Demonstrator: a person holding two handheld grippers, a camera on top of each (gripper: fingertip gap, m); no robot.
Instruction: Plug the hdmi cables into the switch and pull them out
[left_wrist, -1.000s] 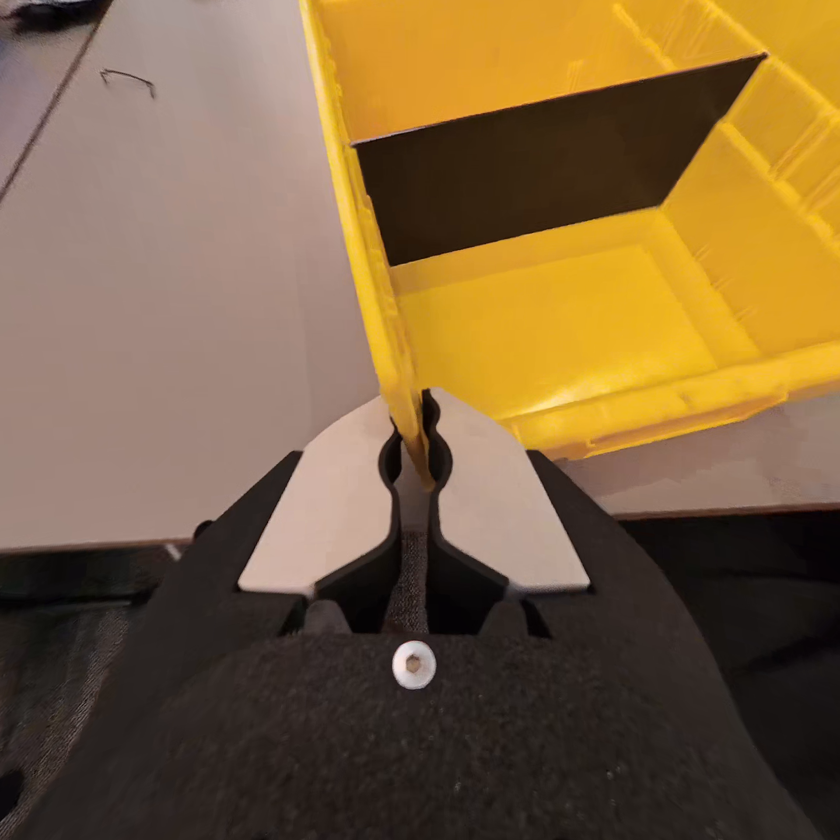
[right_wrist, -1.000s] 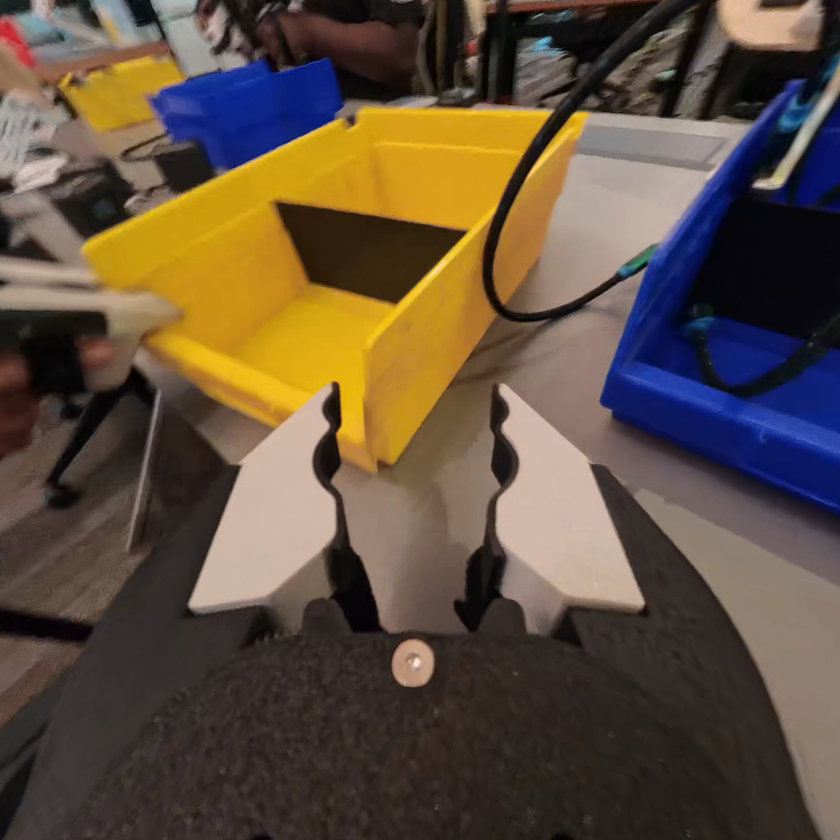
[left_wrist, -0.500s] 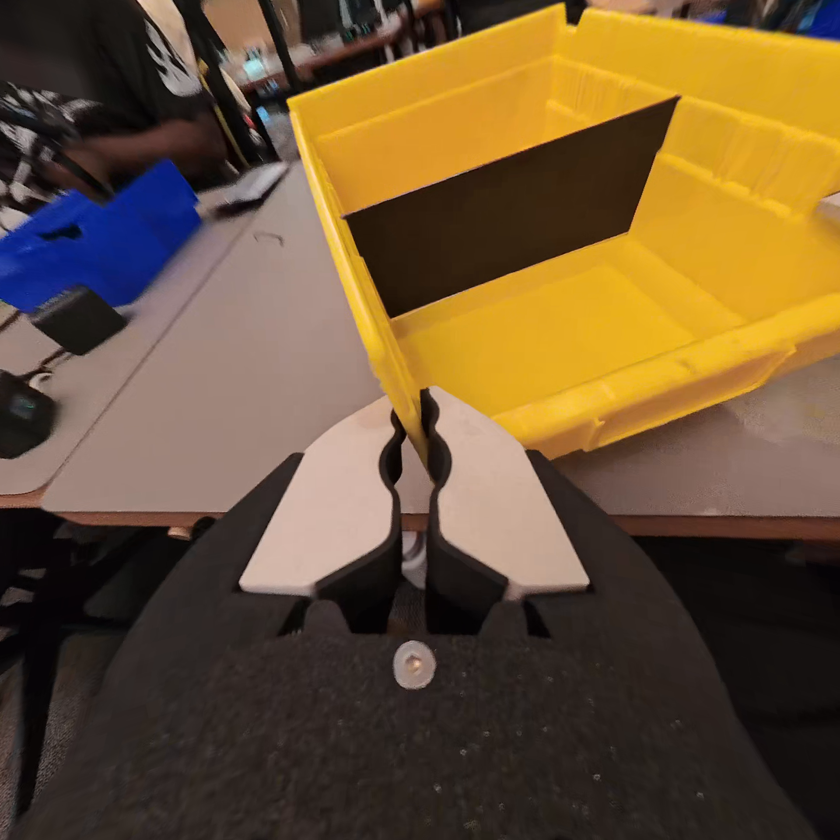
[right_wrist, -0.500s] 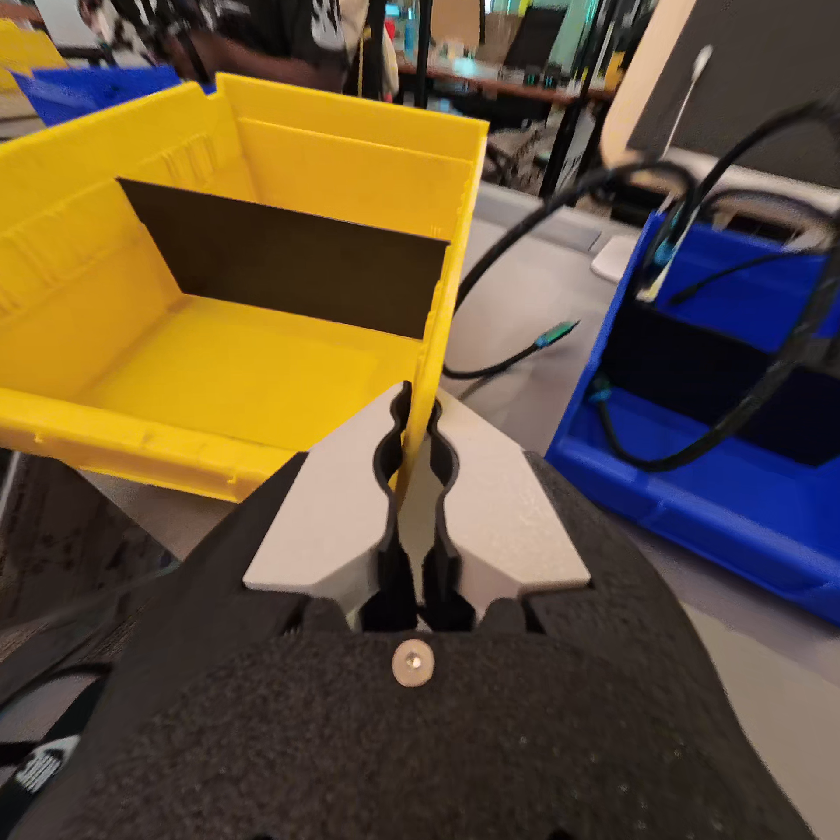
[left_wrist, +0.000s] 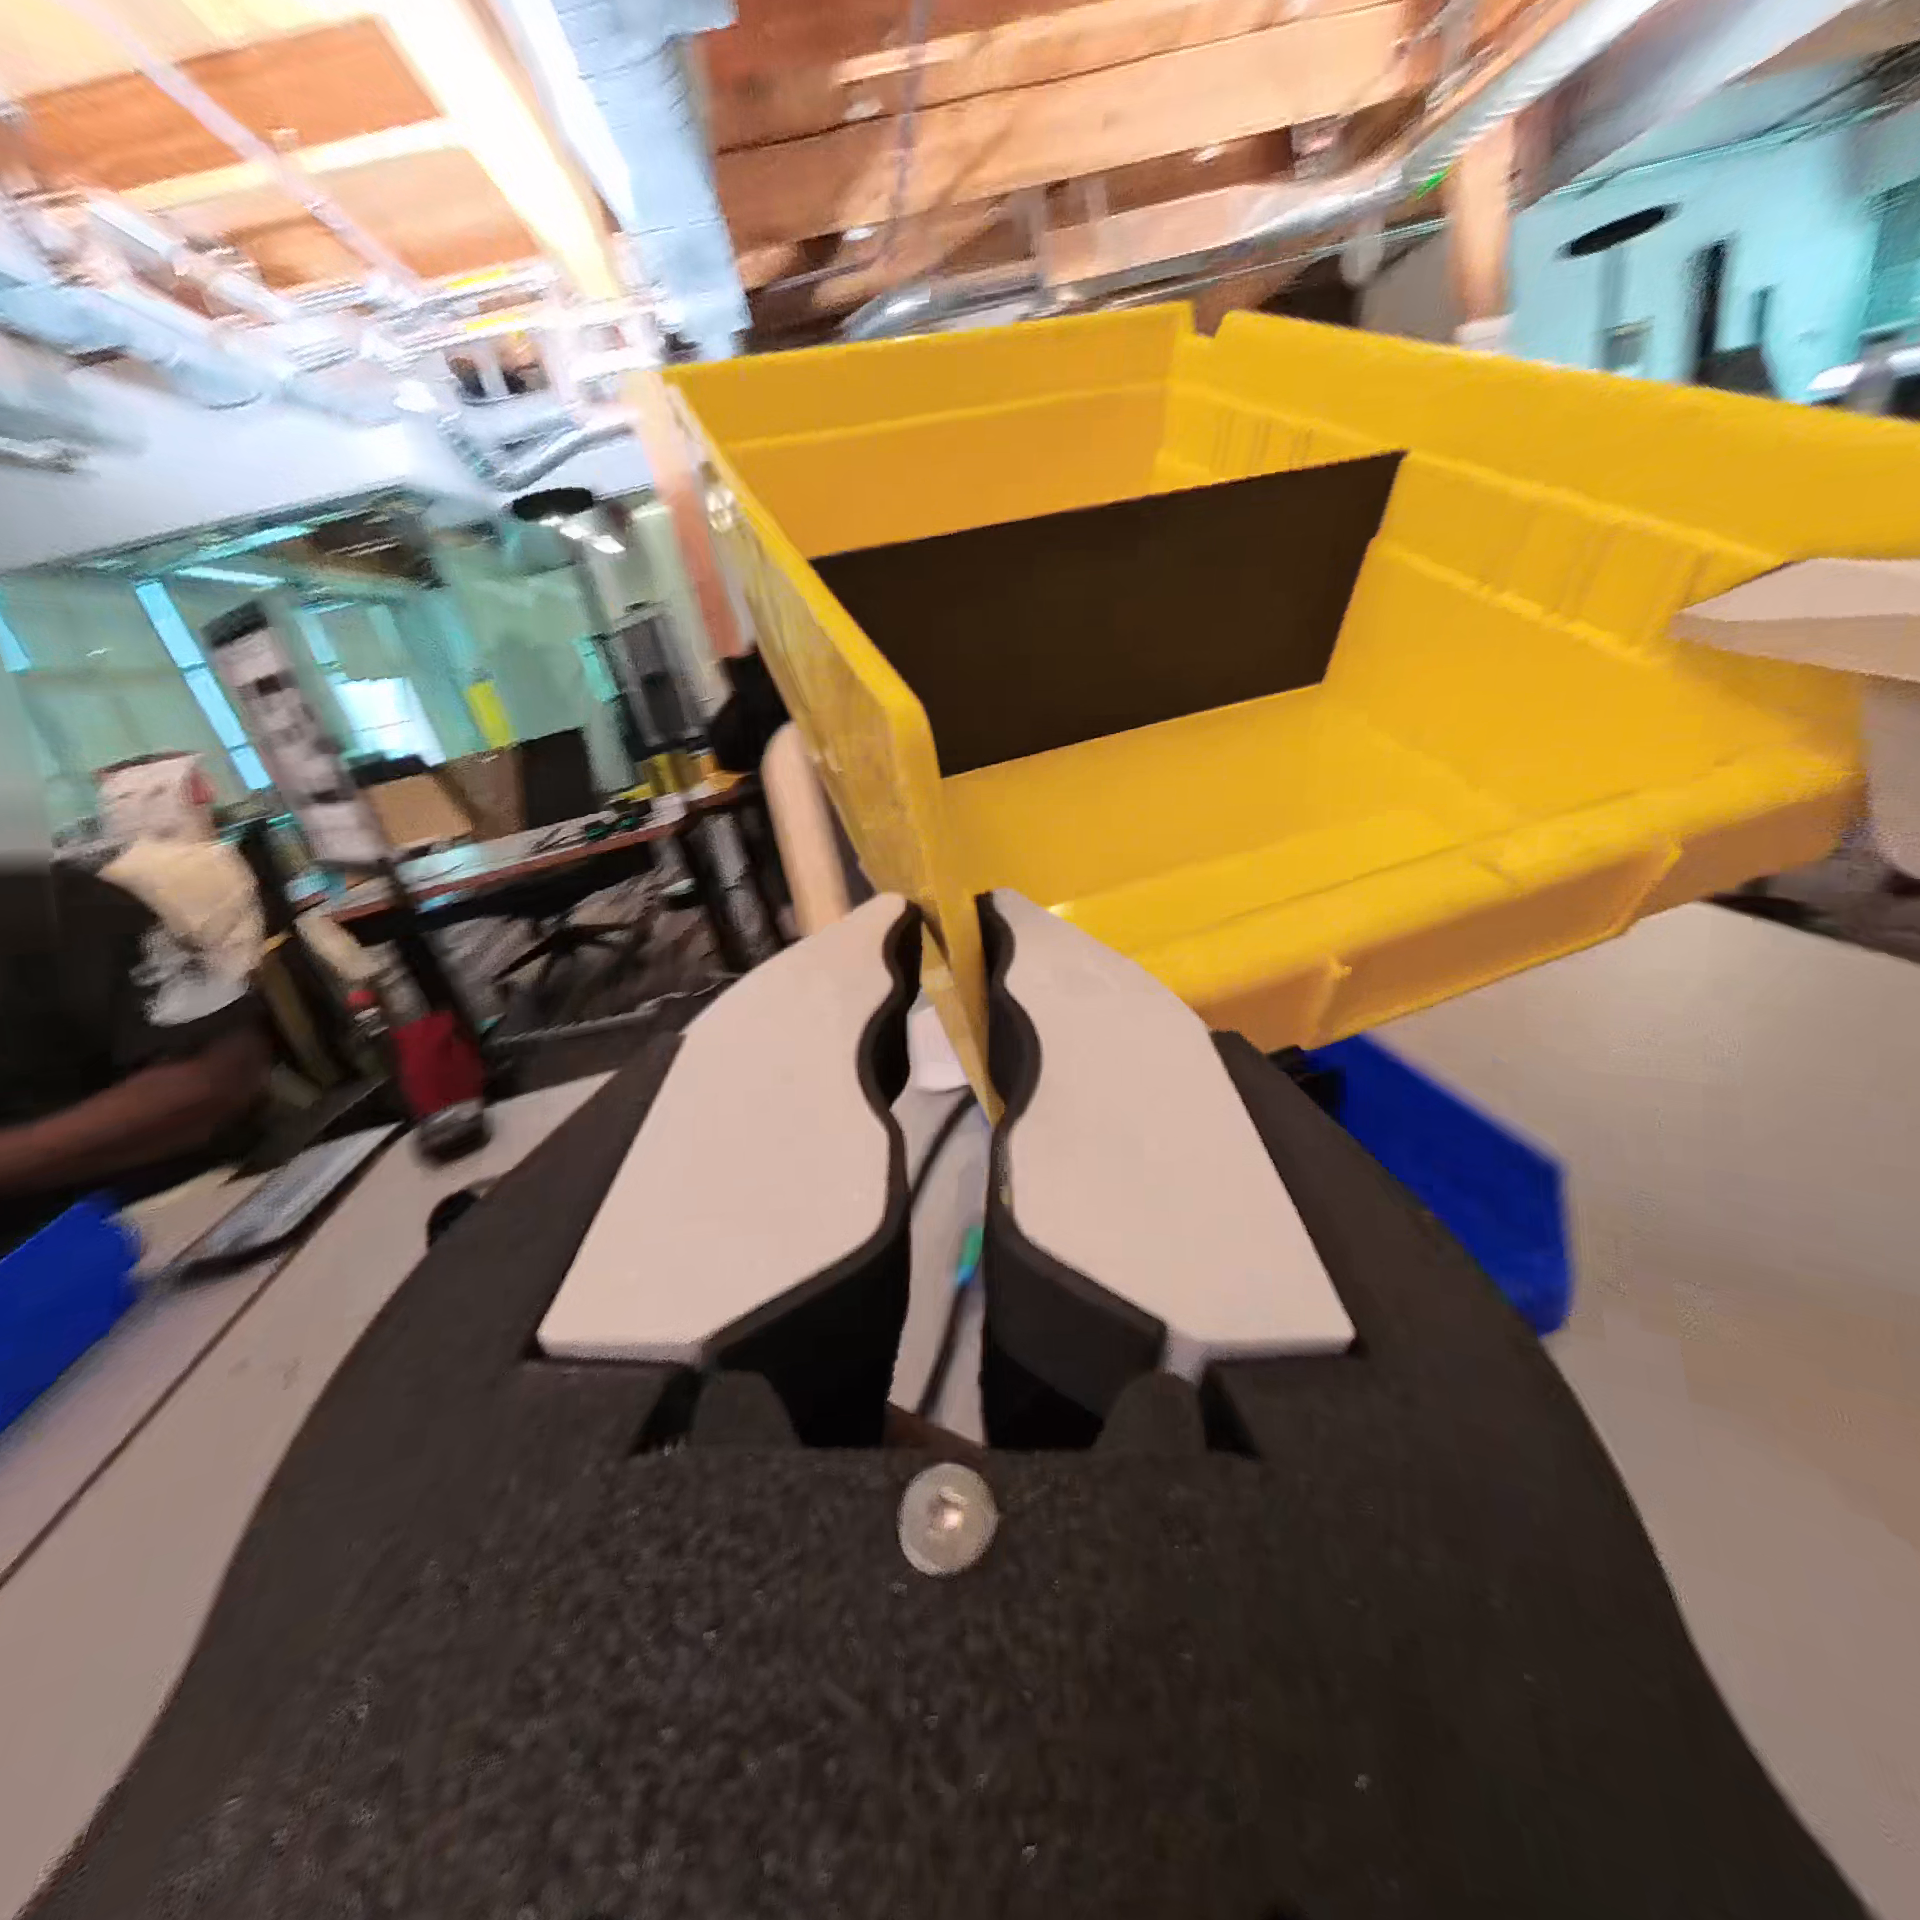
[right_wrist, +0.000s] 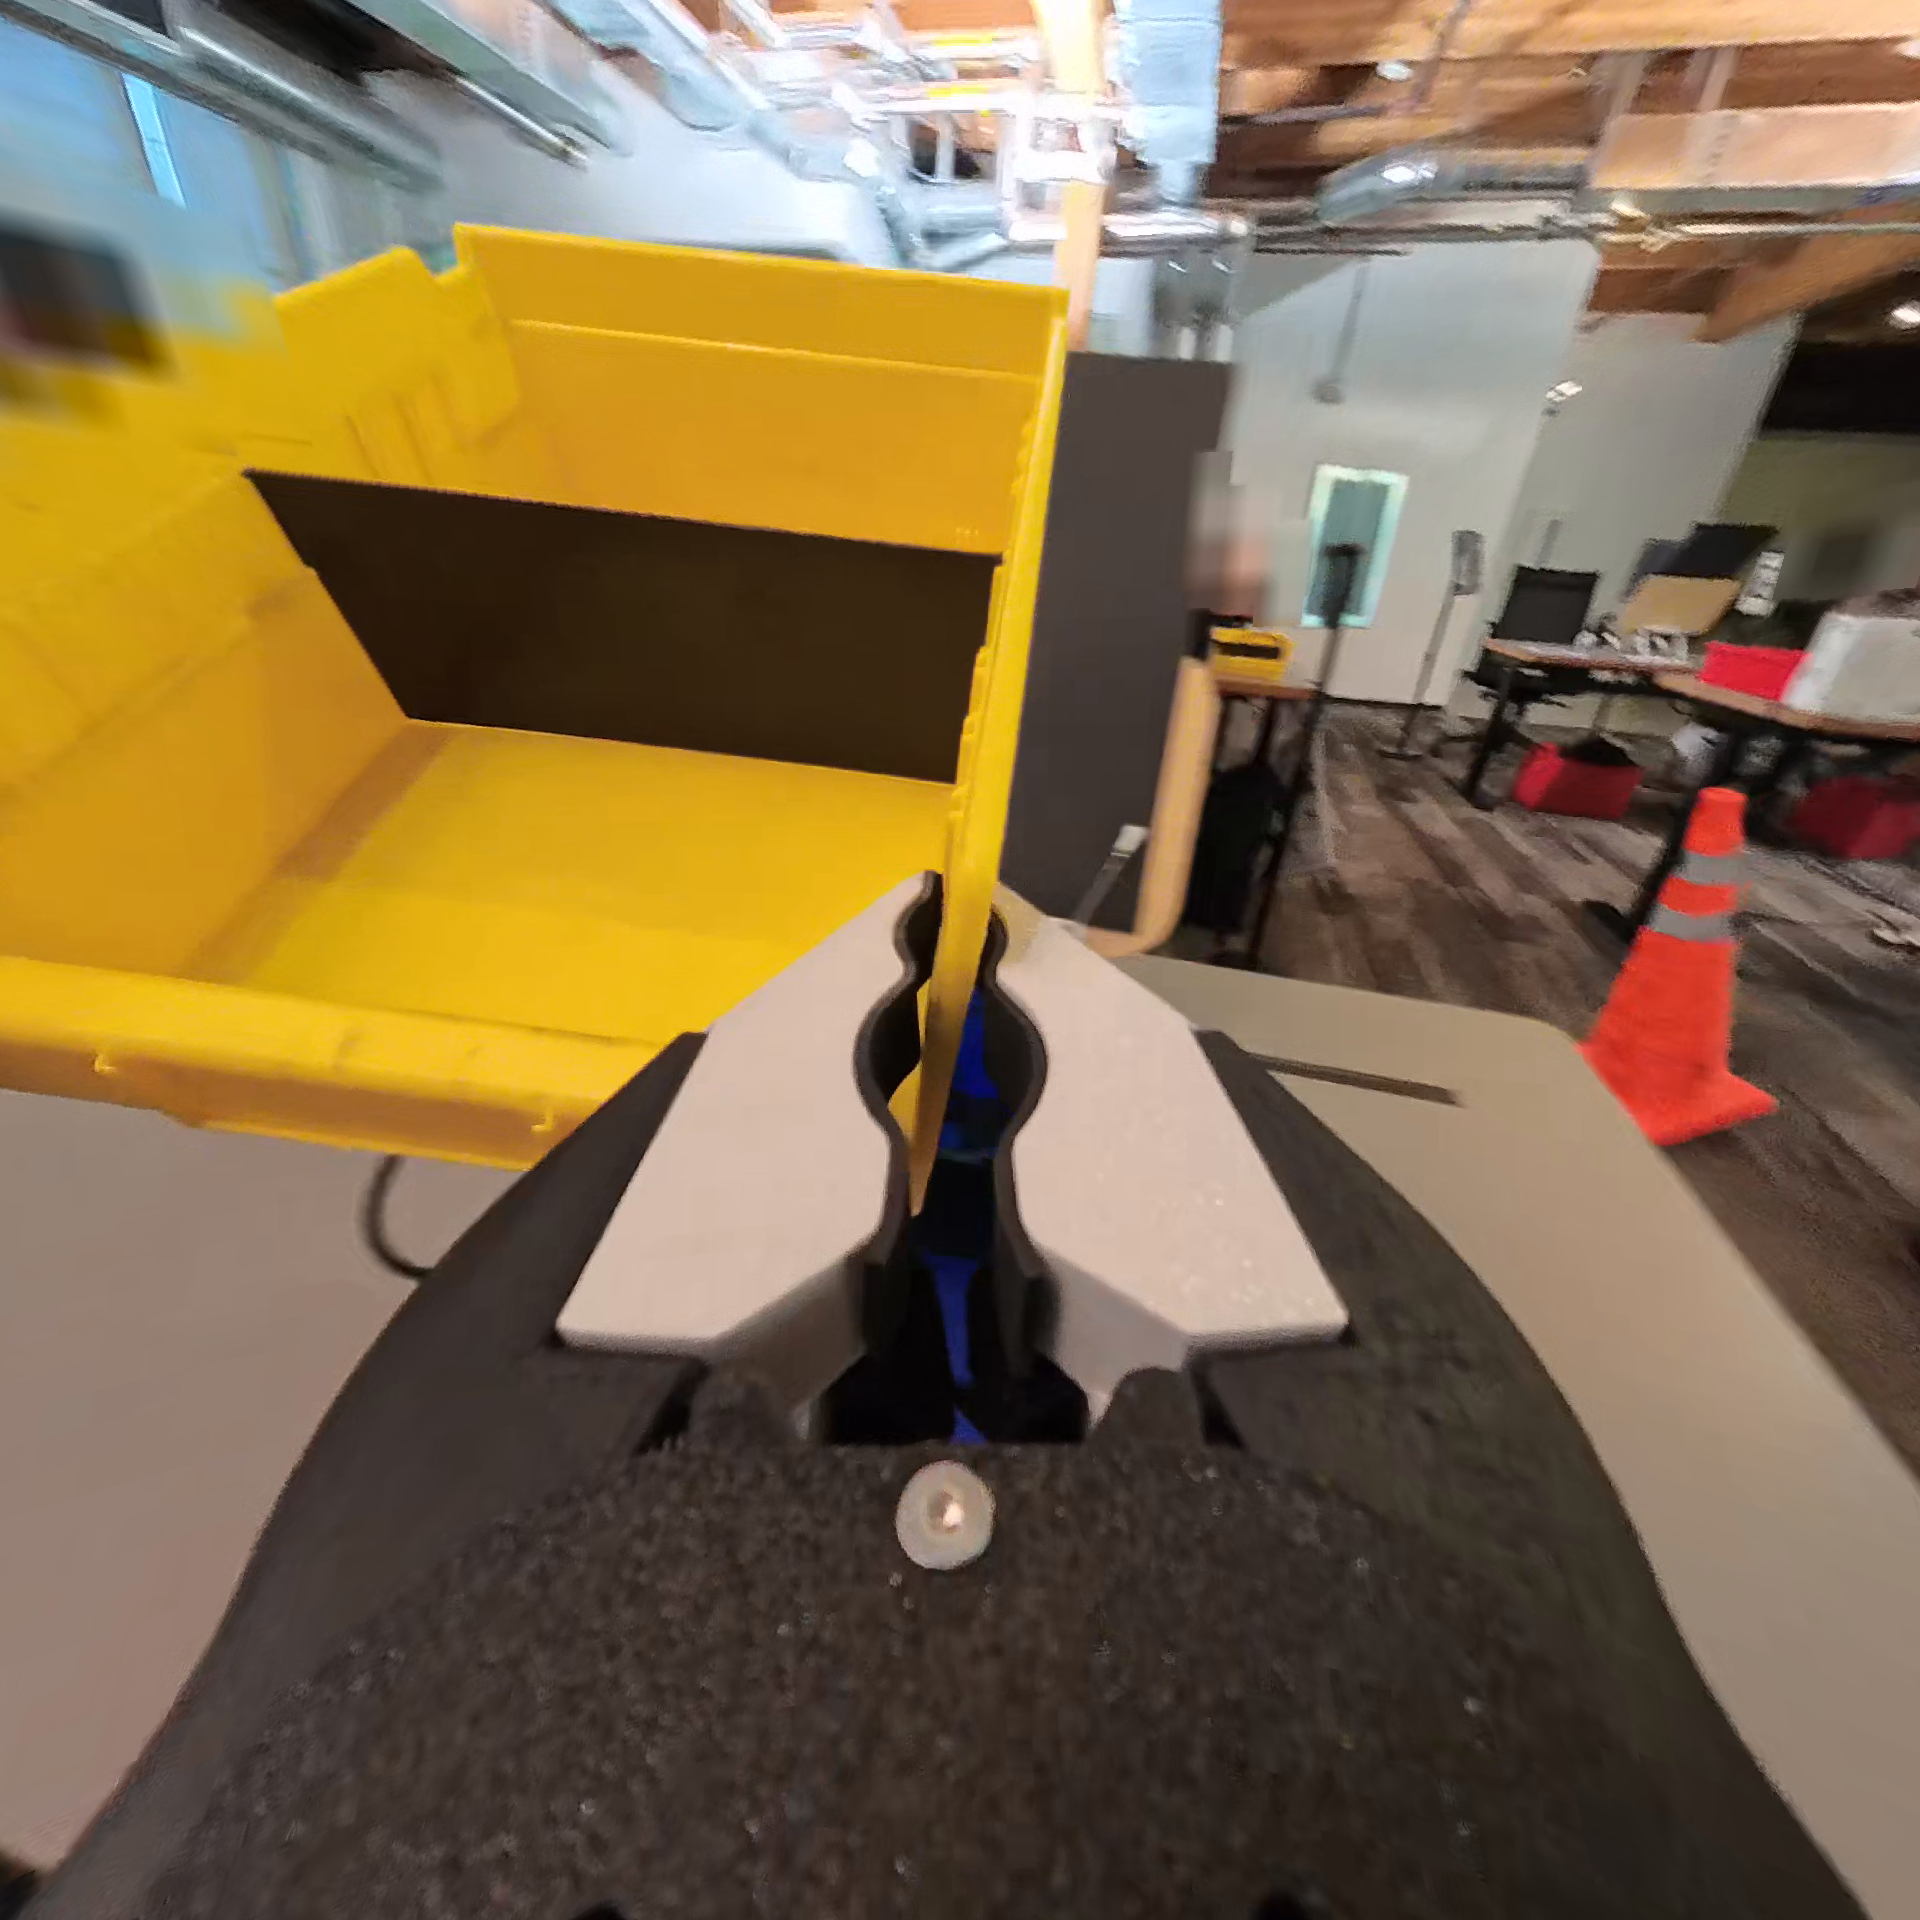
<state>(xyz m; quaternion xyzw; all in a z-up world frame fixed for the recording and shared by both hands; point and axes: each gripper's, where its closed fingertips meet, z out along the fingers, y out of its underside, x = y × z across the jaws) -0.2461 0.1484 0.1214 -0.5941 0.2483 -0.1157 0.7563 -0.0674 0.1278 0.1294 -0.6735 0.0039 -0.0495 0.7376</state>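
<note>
A yellow bin (left_wrist: 1299, 852) with a black divider (left_wrist: 1101, 603) hangs in the air above the table. My left gripper (left_wrist: 954, 935) is shut on the bin's left side wall (left_wrist: 883, 769). My right gripper (right_wrist: 961, 914) is shut on the bin's right side wall (right_wrist: 1008, 665); the bin (right_wrist: 520, 852) fills the left of that view. The right gripper's finger (left_wrist: 1808, 634) shows at the right edge of the left wrist view. A black cable with a green tip (left_wrist: 966, 1247) lies on the table under my left fingers. No switch is in view.
A blue bin (left_wrist: 1455, 1153) sits on the grey table (left_wrist: 1662, 1143) under the yellow bin, and shows blue between my right fingers (right_wrist: 971, 1060). A person sits at the left (left_wrist: 94, 1039) beside another blue bin (left_wrist: 52, 1299). An orange cone (right_wrist: 1683, 977) stands on the floor at the right. There is about 20 cm between the tips of the two grippers.
My right gripper closed on the bin's right wall. Both grippers then lifted the yellow bin off the table and tilted it up; the views now look across the room.
</note>
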